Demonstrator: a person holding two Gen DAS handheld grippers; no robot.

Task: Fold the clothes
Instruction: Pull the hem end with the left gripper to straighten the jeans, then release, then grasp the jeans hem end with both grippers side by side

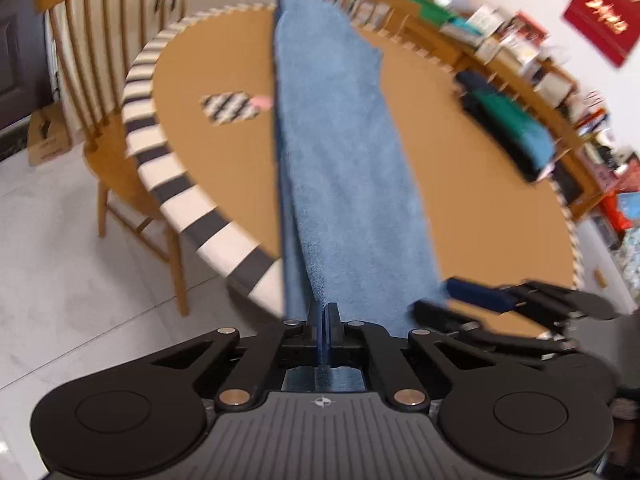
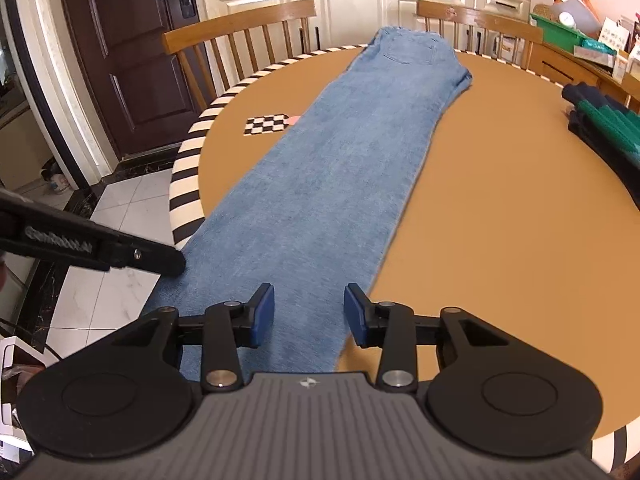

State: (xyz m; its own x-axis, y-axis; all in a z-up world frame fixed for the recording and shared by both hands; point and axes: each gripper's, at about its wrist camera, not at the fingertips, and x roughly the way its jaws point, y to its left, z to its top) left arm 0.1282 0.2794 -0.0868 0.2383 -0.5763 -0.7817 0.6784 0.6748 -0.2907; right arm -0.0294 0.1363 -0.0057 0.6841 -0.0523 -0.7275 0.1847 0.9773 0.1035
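Blue jeans [image 2: 352,168], folded lengthwise into one long strip, lie across the round brown table [image 2: 500,240], waistband at the far side and leg ends hanging over the near edge. My left gripper [image 1: 324,312] is shut on the left edge of the leg end of the jeans [image 1: 340,140]; in the right wrist view the left gripper [image 2: 176,264] comes in from the left and meets that edge. My right gripper [image 2: 310,304] stands open over the right part of the leg end, the denim lying flat between its blue pads [image 2: 262,312]. The right gripper [image 1: 452,304] also shows, blurred.
A folded pile of dark and green clothes [image 2: 604,128] sits at the table's right side. A checkered card [image 2: 267,124] lies left of the jeans. Wooden chairs [image 2: 240,36] [image 2: 480,24] stand behind the table, and a cluttered sideboard [image 2: 580,56] is at the far right.
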